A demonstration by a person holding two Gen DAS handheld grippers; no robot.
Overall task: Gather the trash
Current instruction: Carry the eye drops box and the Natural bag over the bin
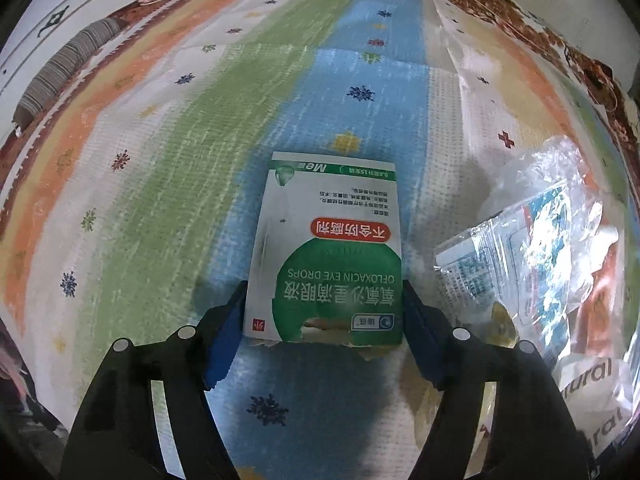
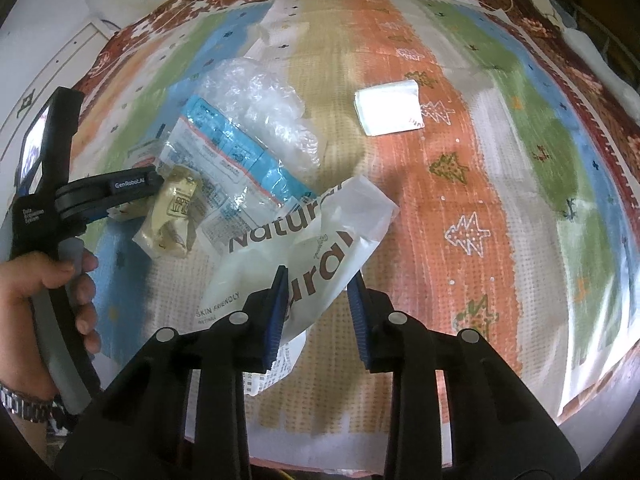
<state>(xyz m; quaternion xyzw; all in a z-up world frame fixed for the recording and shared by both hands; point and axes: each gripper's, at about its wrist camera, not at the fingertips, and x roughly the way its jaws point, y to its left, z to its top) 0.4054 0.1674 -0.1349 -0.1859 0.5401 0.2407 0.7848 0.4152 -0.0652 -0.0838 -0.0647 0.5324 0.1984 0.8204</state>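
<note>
A green and white eye drops box (image 1: 320, 248) lies flat on the striped cloth (image 1: 168, 184). My left gripper (image 1: 323, 286) straddles its near end, and both blue pads (image 1: 224, 344) rest against the box's long sides. In the right wrist view a white plastic bag (image 2: 296, 240) printed "Natural" runs between the fingers of my right gripper (image 2: 318, 280), whose pads sit narrow against the crumpled film. To its left a hand (image 2: 48, 284) holds the left gripper's handle.
Beside the bag lie a clear blue-printed packet (image 2: 236, 160), bubble wrap (image 2: 260, 108) and a small beige wrapper (image 2: 172, 216). A folded white tissue (image 2: 388, 108) sits alone farther back. A printed paper slip (image 2: 276, 364) lies under the bag. The cloth's edge (image 2: 592, 392) runs at lower right.
</note>
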